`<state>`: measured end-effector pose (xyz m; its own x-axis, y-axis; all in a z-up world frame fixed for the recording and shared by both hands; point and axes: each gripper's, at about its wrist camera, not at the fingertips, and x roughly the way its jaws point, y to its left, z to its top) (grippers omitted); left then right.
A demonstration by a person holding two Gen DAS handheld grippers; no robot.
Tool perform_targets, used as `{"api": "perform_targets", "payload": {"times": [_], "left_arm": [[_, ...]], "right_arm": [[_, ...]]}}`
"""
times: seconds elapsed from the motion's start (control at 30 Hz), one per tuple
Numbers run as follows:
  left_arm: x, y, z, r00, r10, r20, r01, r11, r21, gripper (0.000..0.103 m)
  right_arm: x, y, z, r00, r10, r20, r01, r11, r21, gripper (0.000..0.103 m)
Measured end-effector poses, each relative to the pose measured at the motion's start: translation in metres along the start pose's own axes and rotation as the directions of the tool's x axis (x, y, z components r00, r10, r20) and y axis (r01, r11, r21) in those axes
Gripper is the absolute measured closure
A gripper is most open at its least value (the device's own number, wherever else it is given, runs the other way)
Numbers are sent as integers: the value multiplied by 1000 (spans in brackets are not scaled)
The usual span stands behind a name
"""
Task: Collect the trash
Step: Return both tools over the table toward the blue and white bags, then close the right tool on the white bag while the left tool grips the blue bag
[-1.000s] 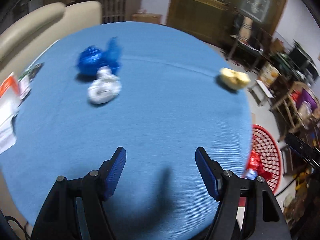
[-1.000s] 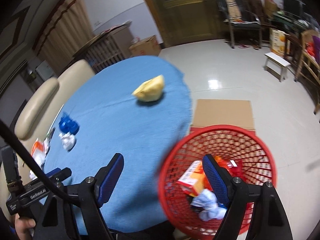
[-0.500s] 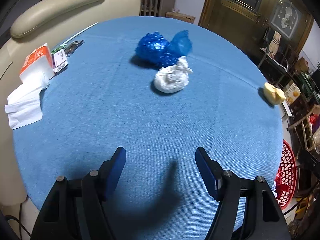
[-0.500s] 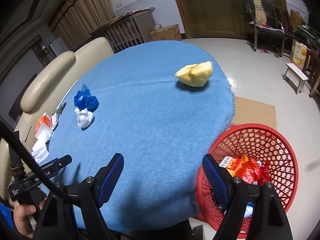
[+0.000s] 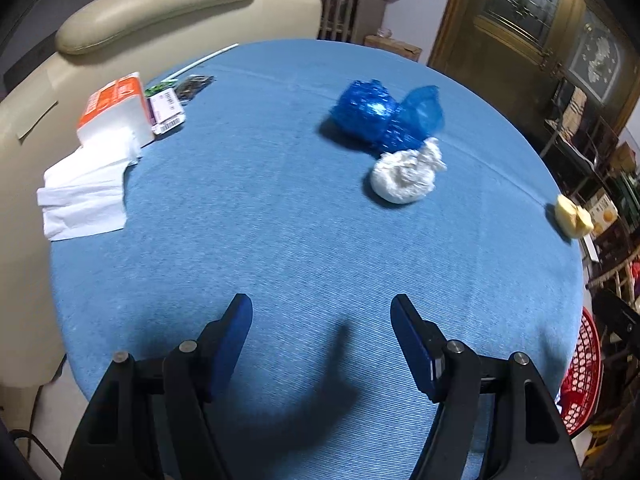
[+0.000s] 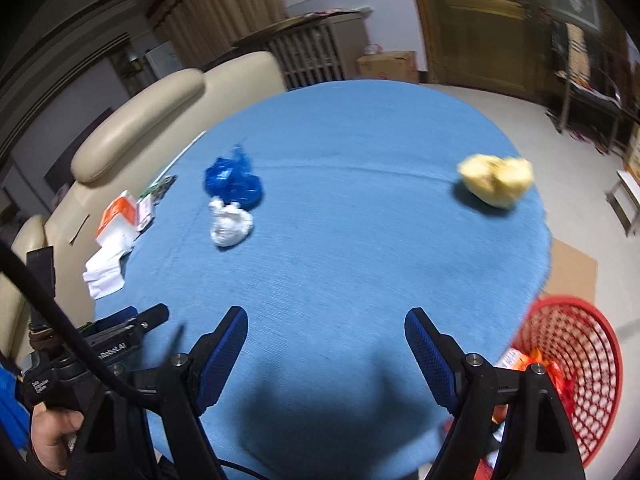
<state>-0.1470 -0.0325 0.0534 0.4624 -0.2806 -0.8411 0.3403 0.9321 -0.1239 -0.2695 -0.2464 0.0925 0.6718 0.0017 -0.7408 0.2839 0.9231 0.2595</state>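
Observation:
A crumpled blue plastic bag (image 5: 384, 116) and a white crumpled wad (image 5: 406, 172) lie side by side on the round blue table (image 5: 280, 220); both also show in the right wrist view, the bag (image 6: 232, 180) and the wad (image 6: 230, 224). A yellow lump of trash (image 6: 496, 180) sits near the table's right edge (image 5: 572, 214). A red mesh basket (image 6: 576, 360) with wrappers stands on the floor at the right. My left gripper (image 5: 320, 320) is open and empty above the near table. My right gripper (image 6: 326, 332) is open and empty, and sees the left gripper (image 6: 132, 328).
An orange-and-white tissue pack (image 5: 116, 108) with loose white tissues (image 5: 84, 196) and small packets (image 5: 172, 100) lie at the table's left. A beige sofa (image 5: 160, 12) stands behind the table. Cardboard (image 6: 572, 276) lies on the floor by the basket.
Both views have swung left over the table. The blue bag and white wad moved from left to right in the left view; the basket slid to the right edge of the right view.

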Motion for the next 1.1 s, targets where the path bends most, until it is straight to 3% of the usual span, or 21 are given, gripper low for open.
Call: {"api": "perform_targets", "payload": {"times": [0.37, 0.53, 0.73, 0.8, 0.93, 0.97, 1.0, 1.1], "left_arm": [[-7, 36, 4, 997, 58, 60, -51, 992, -119, 31], [-7, 64, 7, 993, 91, 72, -75, 977, -198, 31], [-5, 89, 9, 990, 109, 84, -83, 960, -266, 31], [-6, 95, 10, 989, 116, 95, -84, 953, -290, 31], [-2, 95, 18, 989, 113, 93, -83, 956, -280, 31], [-1, 95, 20, 989, 111, 93, -81, 958, -275, 31], [0, 93, 22, 990, 107, 94, -78, 960, -269, 31], [1, 84, 31, 990, 96, 106, -67, 967, -247, 31]], "right_arm": [[52, 64, 35, 995, 98, 5, -97, 984, -147, 20], [89, 88, 46, 994, 108, -28, -111, 972, -208, 20], [137, 106, 59, 996, 65, -68, -79, 968, -239, 21], [149, 112, 63, 996, 52, -73, -69, 964, -255, 28], [169, 121, 69, 997, 19, -77, -40, 957, -286, 31], [173, 122, 70, 997, 12, -80, -35, 956, -290, 38], [179, 123, 71, 996, -1, -92, -27, 954, -298, 54], [180, 121, 71, 995, 18, -99, -47, 953, -298, 59]]}}
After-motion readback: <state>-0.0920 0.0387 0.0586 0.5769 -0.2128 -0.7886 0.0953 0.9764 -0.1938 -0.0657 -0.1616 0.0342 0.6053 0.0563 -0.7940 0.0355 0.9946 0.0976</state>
